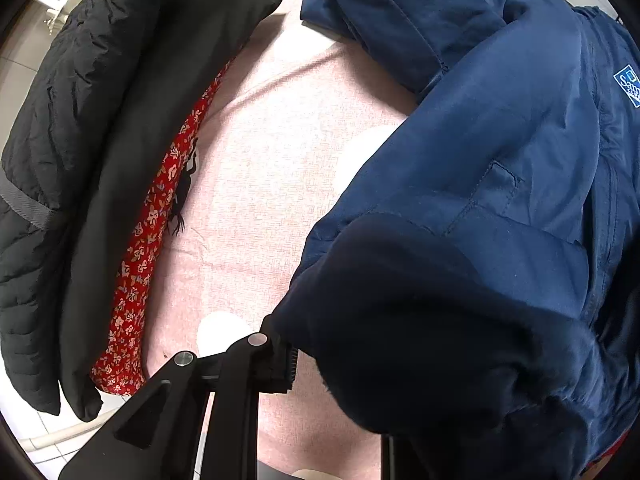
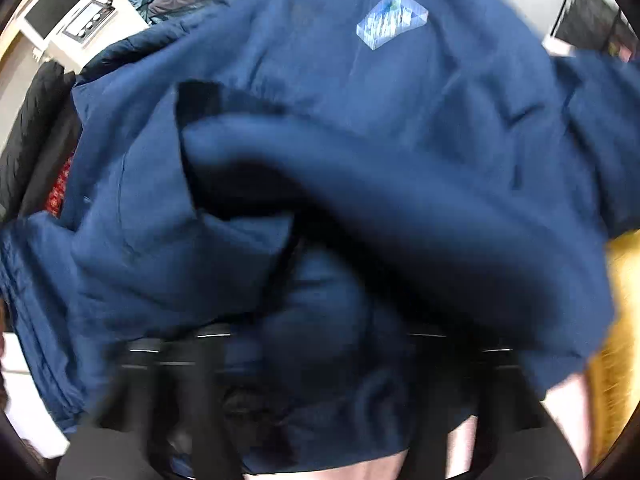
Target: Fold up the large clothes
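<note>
A large navy blue jacket point(image 1: 500, 160) with a light blue chest logo point(image 1: 628, 86) lies bunched on the pink cloth surface point(image 1: 272, 160). My left gripper point(image 1: 336, 364) is shut on the jacket's dark cuff point(image 1: 420, 320); only its left finger point(image 1: 280, 364) shows, the other is under the fabric. In the right wrist view the same jacket point(image 2: 360, 140) fills the blurred frame, logo point(image 2: 390, 20) at the top. My right gripper point(image 2: 320, 344) is buried in a fold of it, and its fingers are hidden by blur and cloth.
A black padded jacket point(image 1: 80, 140) and a red floral garment point(image 1: 148, 240) lie along the left edge of the surface. A yellow item point(image 2: 616, 320) sits at the right. White furniture point(image 2: 68, 12) stands at the back left.
</note>
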### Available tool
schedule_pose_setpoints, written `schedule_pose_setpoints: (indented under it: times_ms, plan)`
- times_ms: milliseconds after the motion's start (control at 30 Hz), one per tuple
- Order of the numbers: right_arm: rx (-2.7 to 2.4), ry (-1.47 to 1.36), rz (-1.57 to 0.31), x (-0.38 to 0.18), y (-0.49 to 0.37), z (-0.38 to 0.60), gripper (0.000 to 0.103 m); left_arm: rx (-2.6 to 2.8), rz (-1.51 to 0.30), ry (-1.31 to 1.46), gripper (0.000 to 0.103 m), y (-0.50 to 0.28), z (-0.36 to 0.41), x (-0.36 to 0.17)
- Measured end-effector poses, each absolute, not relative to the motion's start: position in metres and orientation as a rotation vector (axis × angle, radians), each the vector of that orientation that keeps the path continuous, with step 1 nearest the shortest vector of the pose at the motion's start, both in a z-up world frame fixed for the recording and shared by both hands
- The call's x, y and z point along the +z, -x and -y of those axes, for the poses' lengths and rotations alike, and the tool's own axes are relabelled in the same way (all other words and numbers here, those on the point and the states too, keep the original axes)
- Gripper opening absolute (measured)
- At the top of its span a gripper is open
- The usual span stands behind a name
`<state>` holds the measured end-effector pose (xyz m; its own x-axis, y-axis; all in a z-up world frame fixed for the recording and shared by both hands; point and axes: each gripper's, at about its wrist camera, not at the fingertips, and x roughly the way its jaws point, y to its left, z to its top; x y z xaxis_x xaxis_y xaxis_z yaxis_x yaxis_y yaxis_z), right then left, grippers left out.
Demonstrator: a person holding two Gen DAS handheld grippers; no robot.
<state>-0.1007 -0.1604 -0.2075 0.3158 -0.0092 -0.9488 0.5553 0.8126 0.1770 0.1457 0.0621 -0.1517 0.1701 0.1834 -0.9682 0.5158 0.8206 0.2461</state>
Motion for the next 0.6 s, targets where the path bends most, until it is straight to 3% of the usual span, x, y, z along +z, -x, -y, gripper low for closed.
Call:
schedule_pose_setpoints:
  times_ms: [67, 333, 433, 600]
  plan:
    - [-0.421, -0.56, -1.157, -0.192, 0.112, 0.16, 0.019, -0.268, -1.406, -0.603, 0.016, -0.146, -0.064, -0.151]
    - [-0.547, -0.648, -1.05, -0.091, 0.235, 0.167, 0.016, -0.393, -1.391, -0.649, 0.016, -0.132, -0.077, -0.124]
    - [-0.598, -0.668, -1.144, -0.076, 0.299, 0.164, 0.016, -0.47, -1.371, -0.677, 0.016, -0.118, -0.086, -0.108]
    - [-0.461, -0.706, -1.433, -0.113, 0.351, 0.114, 0.016, -0.653, -1.281, -0.898, 0.017, -0.058, -0.096, -0.102]
